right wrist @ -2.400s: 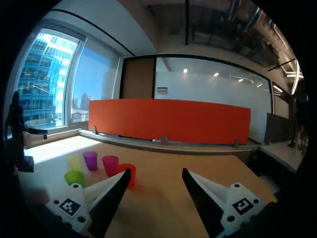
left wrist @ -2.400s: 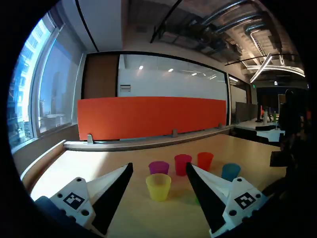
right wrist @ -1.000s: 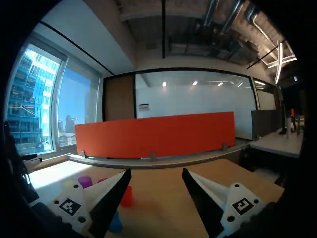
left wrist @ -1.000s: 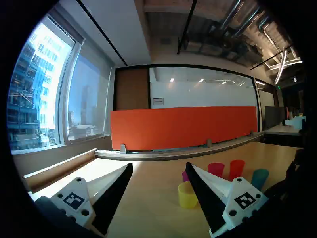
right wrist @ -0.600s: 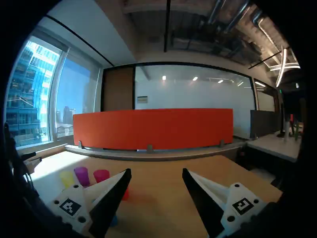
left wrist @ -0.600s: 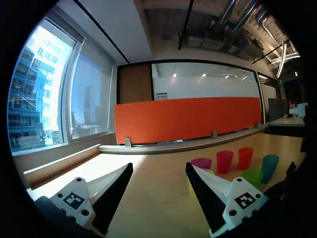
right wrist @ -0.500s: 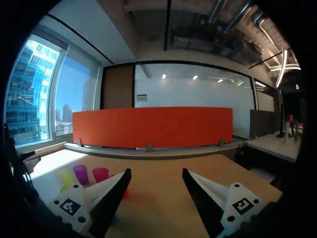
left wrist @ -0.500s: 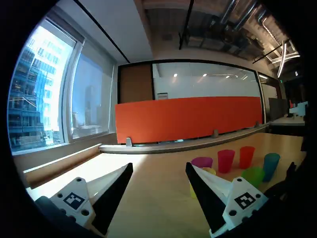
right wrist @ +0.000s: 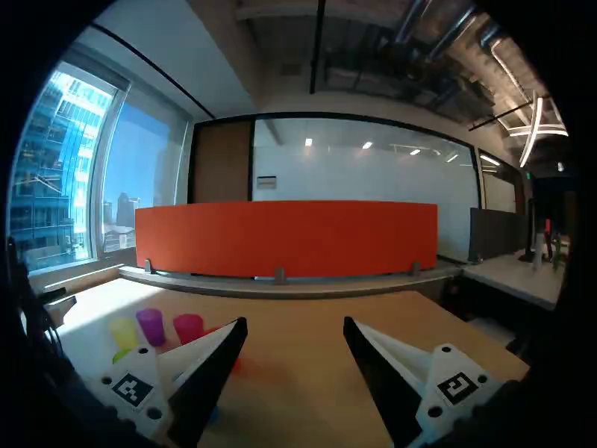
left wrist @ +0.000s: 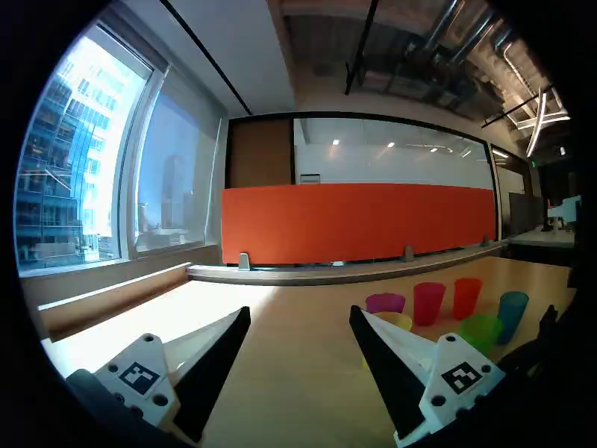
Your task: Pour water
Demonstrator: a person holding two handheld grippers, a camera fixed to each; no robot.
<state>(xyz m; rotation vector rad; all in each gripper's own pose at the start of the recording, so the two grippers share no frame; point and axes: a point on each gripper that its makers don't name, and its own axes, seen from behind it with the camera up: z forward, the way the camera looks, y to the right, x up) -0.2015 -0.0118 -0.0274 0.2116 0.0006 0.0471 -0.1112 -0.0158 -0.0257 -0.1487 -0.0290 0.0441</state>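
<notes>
Hovering, both spread and empty: coloured plastic cups (left wrist: 428,300) sit just right of left gripper (left wrist: 298,312), farther left of right gripper (right wrist: 293,322).

Gaping left claw (left wrist: 298,328) beside cups (left wrist: 446,299)

A pale wooden table (left wrist: 298,351) runs up to an orange partition (left wrist: 358,222) standing along its far edge; six plastic cups stand upright on the wood, well short of the partition; the purple cup (left wrist: 385,302), pink cup (left wrist: 429,302) and red cup (left wrist: 467,297) form the row nearer it; the yellow cup (left wrist: 395,322), green cup (left wrist: 480,329) and teal cup (left wrist: 513,316) stand on the side away from it.
</notes>
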